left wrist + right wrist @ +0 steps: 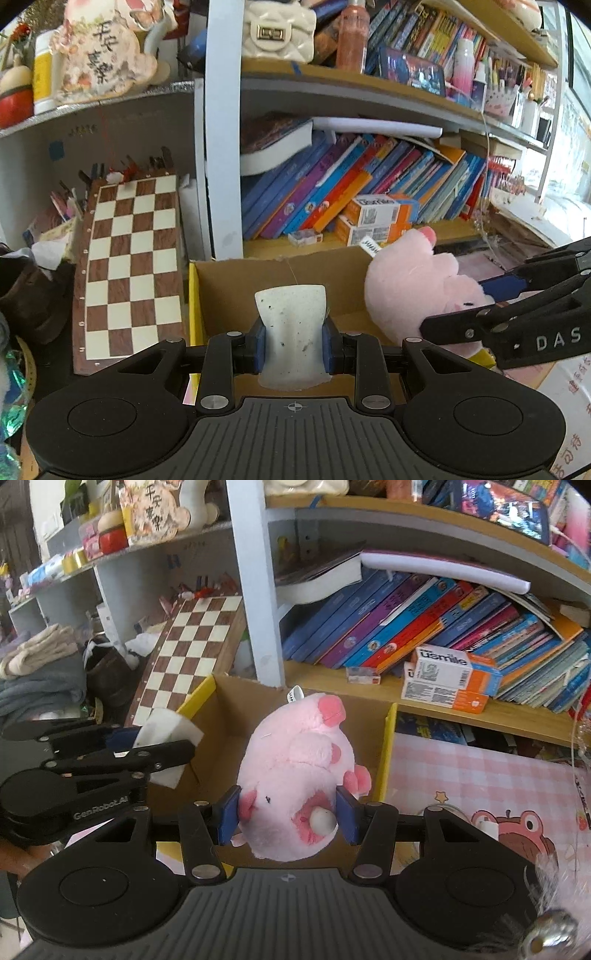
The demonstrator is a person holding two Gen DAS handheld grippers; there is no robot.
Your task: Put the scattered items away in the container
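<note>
The left gripper (293,341) is clamped on a white speckled sponge (291,328), its blue pads (259,345) pressing in both sides; the sponge hangs over the open cardboard box (236,291), whose yellow-edged wall stands just in front of the bookshelf (221,129); the right gripper (288,814) grips a pink plush pig (295,771) between its own blue pads (229,814), the toy held above the same box (221,709); whether the plush touches the box floor cannot be told from these views; a chessboard (129,258) leans beside the box, and orange cartons (443,679) lie on the lower shelf near slanting books (332,184).
</note>
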